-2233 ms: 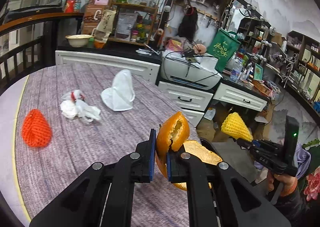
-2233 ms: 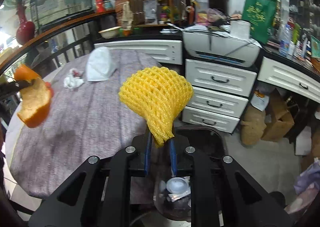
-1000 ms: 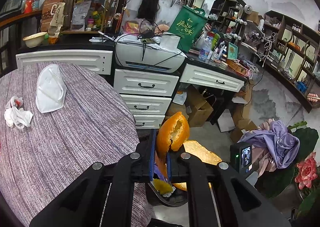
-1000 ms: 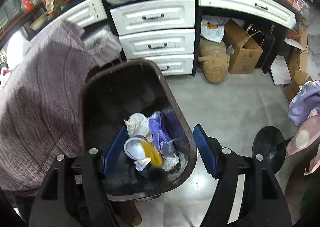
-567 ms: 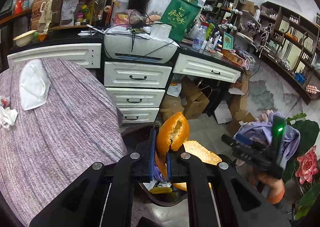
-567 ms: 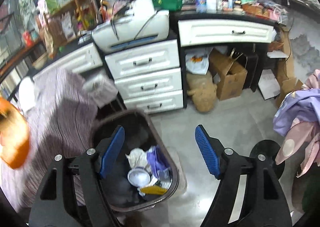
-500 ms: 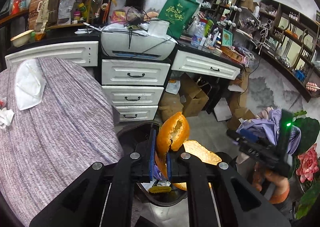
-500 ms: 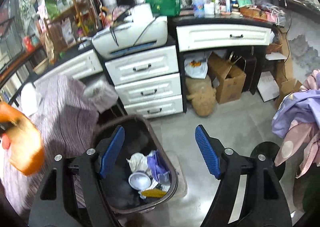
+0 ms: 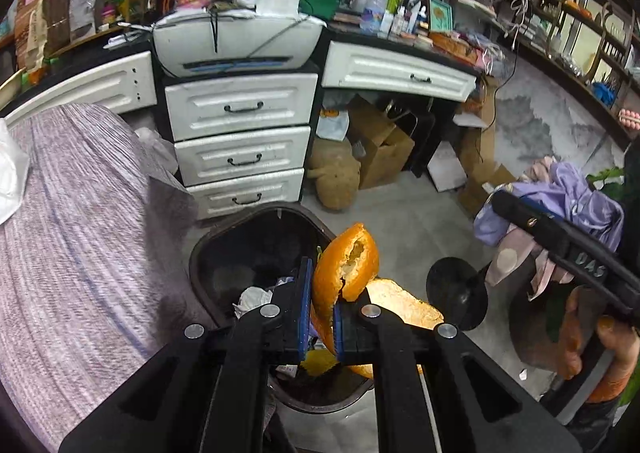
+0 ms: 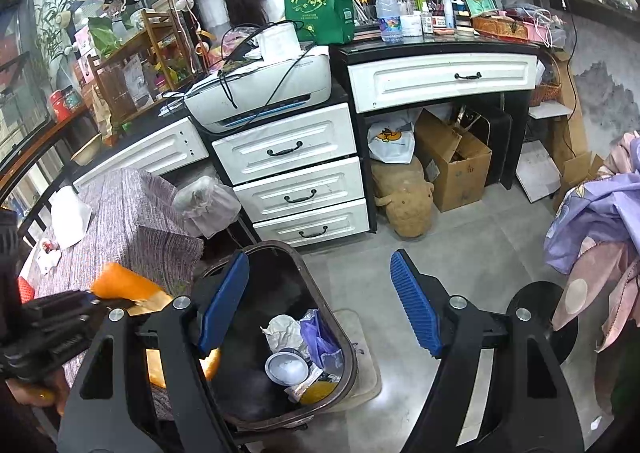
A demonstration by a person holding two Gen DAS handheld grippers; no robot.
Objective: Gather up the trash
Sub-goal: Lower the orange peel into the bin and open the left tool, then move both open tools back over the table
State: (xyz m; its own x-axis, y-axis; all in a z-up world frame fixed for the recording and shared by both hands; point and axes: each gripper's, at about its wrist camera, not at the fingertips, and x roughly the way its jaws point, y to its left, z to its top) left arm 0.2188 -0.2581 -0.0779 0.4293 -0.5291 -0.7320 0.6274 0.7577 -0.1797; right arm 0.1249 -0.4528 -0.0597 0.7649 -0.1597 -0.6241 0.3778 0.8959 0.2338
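Left gripper (image 9: 320, 311) clamps orange peel (image 9: 346, 267) over trash bin (image 9: 208, 249) w/ right gripper (image 10: 316, 303) wide, empty.

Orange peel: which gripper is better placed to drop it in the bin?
Left. The left gripper already holds the orange peel above the trash bin; the right gripper is open, empty.

A cluttered shop backroom: a printer (image 10: 264, 93) on white drawers (image 10: 292, 181), crowded shelves (image 9: 580, 25), cardboard boxes (image 10: 456, 161).
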